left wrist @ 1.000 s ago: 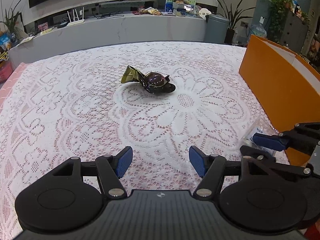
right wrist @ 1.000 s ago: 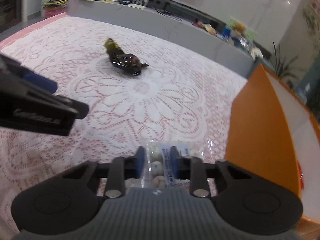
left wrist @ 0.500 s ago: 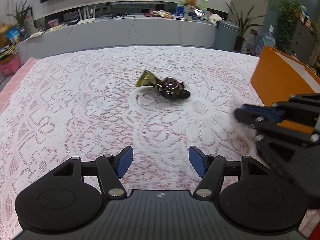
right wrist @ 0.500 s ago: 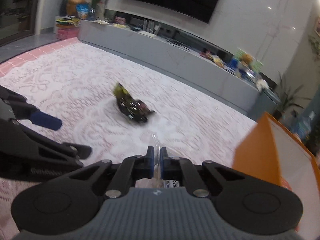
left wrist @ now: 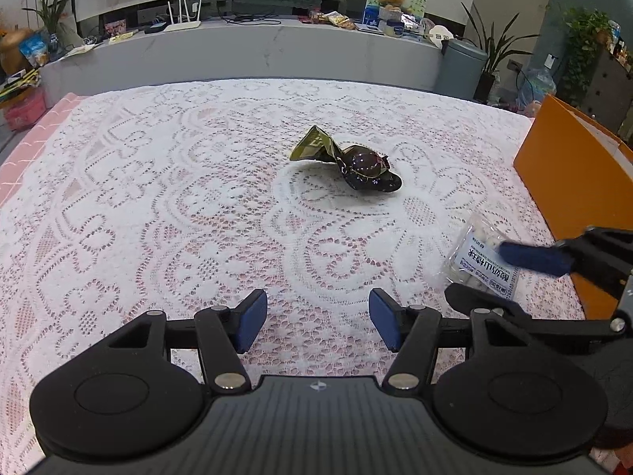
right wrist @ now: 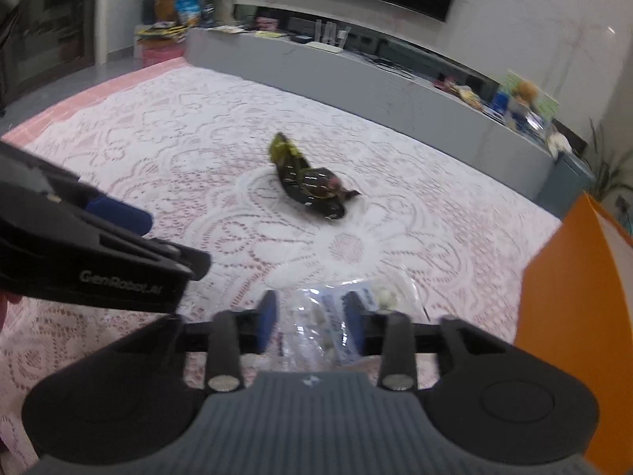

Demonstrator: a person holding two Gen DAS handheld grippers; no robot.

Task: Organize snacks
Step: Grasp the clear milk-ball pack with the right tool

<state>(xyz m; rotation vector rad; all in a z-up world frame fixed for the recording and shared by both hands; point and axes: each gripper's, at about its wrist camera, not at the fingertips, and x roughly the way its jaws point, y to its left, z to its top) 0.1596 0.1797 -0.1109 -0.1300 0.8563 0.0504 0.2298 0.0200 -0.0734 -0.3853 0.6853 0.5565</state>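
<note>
A dark foil-wrapped snack (left wrist: 352,162) with a gold twisted end lies mid-table on the lace cloth; the right wrist view shows the same snack (right wrist: 312,188). A clear packet of small white pieces (left wrist: 478,253) rests on the cloth beside the orange box (left wrist: 573,198). My right gripper (right wrist: 312,318) is opening around the clear packet (right wrist: 320,316), pads apart and off it. My left gripper (left wrist: 316,320) is closing slightly over bare cloth with nothing between its fingers. The right gripper (left wrist: 476,273) shows at the lower right of the left wrist view.
The orange box (right wrist: 573,316) stands along the table's right side. The left gripper's fingers (right wrist: 118,213) reach in from the left in the right wrist view. Beyond the table's far edge runs a long grey counter (left wrist: 257,51) with clutter and a grey bin (left wrist: 459,63).
The right gripper shut tight on the clear packet and lifted it, then its jaws parted; the packet now lies loose between them. The left jaws have narrowed a little.
</note>
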